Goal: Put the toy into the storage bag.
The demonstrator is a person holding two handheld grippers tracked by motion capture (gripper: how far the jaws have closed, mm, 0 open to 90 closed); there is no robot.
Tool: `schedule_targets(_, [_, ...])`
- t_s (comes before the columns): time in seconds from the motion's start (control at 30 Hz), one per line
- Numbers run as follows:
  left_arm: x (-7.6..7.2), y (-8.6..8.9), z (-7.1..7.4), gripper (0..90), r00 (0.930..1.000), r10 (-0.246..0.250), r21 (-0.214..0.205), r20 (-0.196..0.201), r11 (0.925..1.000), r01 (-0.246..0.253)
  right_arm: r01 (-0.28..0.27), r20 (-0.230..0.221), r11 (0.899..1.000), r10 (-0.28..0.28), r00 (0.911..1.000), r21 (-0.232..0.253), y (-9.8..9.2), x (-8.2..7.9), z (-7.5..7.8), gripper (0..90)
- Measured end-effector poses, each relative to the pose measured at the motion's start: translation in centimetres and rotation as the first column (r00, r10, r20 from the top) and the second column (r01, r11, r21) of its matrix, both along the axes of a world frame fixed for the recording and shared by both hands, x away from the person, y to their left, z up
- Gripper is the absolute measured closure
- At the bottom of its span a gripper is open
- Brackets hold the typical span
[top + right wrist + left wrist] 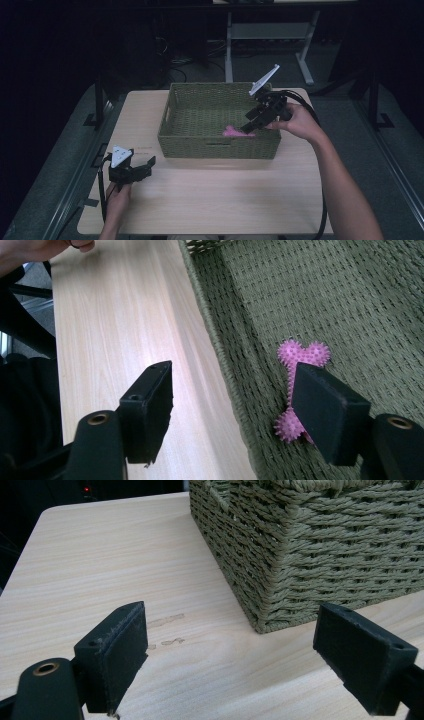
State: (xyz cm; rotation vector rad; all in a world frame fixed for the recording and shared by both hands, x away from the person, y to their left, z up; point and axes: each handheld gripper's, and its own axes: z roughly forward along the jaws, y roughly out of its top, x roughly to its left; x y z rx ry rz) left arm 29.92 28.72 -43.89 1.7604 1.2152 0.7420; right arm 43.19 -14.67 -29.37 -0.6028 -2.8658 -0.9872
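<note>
So we're at the light wood table (210,200) with the green woven basket (175,137) on it, and the spiky pink bone-shaped toy (292,385) lies on the basket floor near its front wall. It looks dropped off, so the clean move is lifting straight out without snagging the rim. Right hand-held gripper (248,126) tilts down into the basket, jaws apart, nothing held. Left hand-held gripper (148,167) sits low by the basket's front left corner, wide open, empty.

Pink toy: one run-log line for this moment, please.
pink toy: lying in basket | right hand-held gripper: open above it | left hand-held gripper: open, empty
</note>
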Motion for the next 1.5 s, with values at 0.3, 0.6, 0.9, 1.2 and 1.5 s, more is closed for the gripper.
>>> schedule_targets(0.3, [0.0,0.0,0.0,13.7,1.0000,-0.001,-0.001,-0.002,1.0000,0.001,-0.011,0.017,1.000,0.010,0.9998,0.008,-0.3,-1.2,0.1,30.7])
schedule_targets(0.6, [0.0,0.0,0.0,13.7,1.0000,0.001,0.002,-0.003,1.0000,-0.001,-0.004,0.004,1.000,0.004,1.0000,0.016,-0.9,-2.0,-0.6,28.3])
schedule_targets(0.9, [0.0,-0.1,0.0,13.7,1.0000,0.001,0.003,-0.003,1.0000,-0.001,0.005,-0.007,1.000,-0.004,1.0000,0.026,-1.7,-2.7,-1.4,27.9])
schedule_targets(1.2, [0.0,0.0,0.0,13.7,1.0000,0.001,0.006,-0.001,1.0000,-0.001,0.007,-0.008,1.000,-0.006,0.9999,0.026,-2.3,-3.9,-2.0,27.1])
schedule_targets(1.5, [0.0,-0.1,0.0,13.7,1.0000,0.000,0.004,-0.002,1.0000,0.000,0.017,-0.007,0.999,-0.016,0.9998,0.028,-3.1,-4.8,-2.6,27.0])
